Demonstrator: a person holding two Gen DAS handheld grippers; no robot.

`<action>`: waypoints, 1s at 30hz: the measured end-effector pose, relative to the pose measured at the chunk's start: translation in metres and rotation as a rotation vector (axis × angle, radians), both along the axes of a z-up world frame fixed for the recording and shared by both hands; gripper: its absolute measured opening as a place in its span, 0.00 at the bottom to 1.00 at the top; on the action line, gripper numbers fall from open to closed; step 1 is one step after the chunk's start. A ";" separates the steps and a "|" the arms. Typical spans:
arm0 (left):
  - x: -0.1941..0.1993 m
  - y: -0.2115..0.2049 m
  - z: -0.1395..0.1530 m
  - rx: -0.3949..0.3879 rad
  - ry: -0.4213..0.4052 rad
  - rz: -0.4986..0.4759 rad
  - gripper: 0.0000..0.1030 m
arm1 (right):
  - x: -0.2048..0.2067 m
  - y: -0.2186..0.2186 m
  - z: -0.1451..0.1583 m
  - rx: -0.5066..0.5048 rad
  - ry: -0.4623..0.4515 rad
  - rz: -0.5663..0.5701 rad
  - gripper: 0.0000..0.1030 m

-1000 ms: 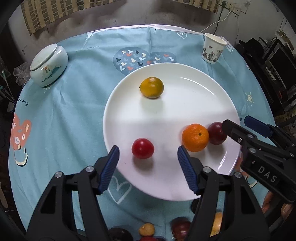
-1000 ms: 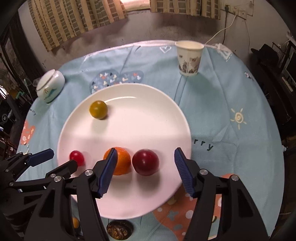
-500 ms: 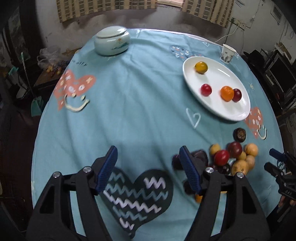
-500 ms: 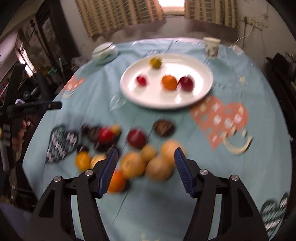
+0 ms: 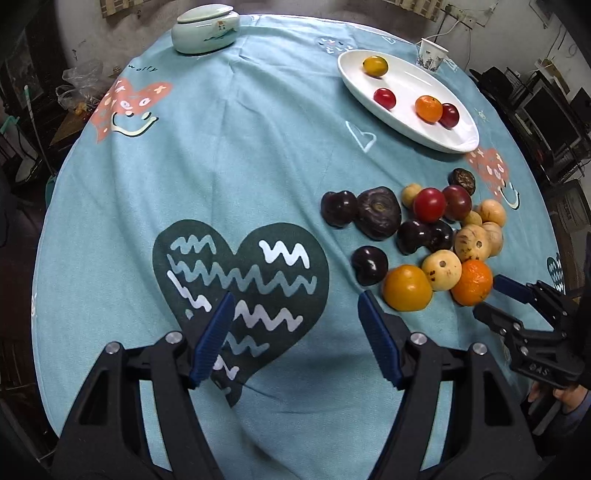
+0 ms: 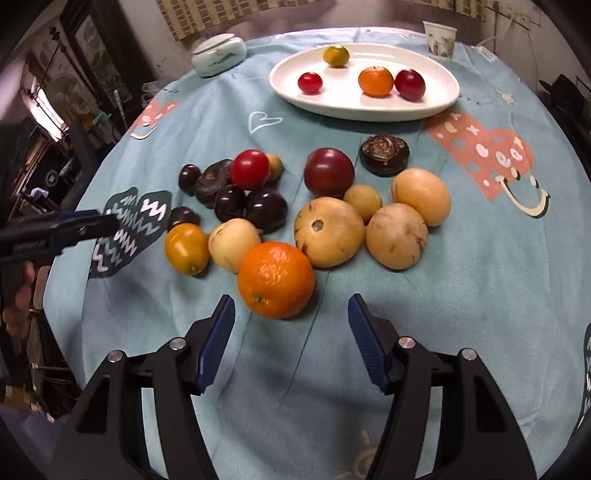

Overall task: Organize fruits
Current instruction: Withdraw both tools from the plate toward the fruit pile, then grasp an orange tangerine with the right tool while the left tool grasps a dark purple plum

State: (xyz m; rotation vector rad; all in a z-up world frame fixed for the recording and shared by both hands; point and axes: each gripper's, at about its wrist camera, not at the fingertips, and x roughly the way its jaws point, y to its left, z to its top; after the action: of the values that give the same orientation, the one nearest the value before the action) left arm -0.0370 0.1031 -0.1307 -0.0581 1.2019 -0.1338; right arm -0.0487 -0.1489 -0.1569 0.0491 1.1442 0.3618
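Tablecloth (image 5: pixel 258 147) print "wolfy" | right gripper (image 6: pixel 291 343) marked "DAS" | left gripper (image 5: pixel 295 336) | both jaws wide open, empty

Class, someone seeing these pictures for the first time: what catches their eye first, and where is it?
Probably the big orange lying just ahead of the open right gripper, at the near edge of a heap of loose fruit. Beyond it, a white plate holds four small fruits.

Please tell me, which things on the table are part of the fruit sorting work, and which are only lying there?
Part of the job: plate with four fruits on it; loose fruit pile on the cloth; both open grippers, left and right.

Just lying about: lidded jar; paper cup; tablecloth.
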 end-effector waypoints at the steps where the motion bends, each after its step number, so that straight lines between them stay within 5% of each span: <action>1: -0.001 0.000 0.001 -0.002 -0.002 -0.001 0.69 | 0.002 -0.001 -0.003 0.010 0.012 -0.011 0.63; 9: -0.001 0.000 0.000 -0.008 0.002 -0.001 0.69 | 0.017 0.002 -0.014 0.118 0.050 -0.015 0.44; 24: 0.044 -0.059 -0.013 -0.023 0.056 -0.031 0.68 | -0.008 -0.029 -0.006 0.166 0.061 -0.040 0.43; 30: 0.056 -0.062 -0.037 -0.050 0.169 0.024 0.53 | -0.012 -0.029 -0.004 0.174 0.058 -0.017 0.44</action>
State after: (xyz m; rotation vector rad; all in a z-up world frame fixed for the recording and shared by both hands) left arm 0.0194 0.0409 -0.1673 -0.1295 1.3659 -0.1406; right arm -0.0607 -0.1778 -0.1610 0.2229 1.1662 0.4467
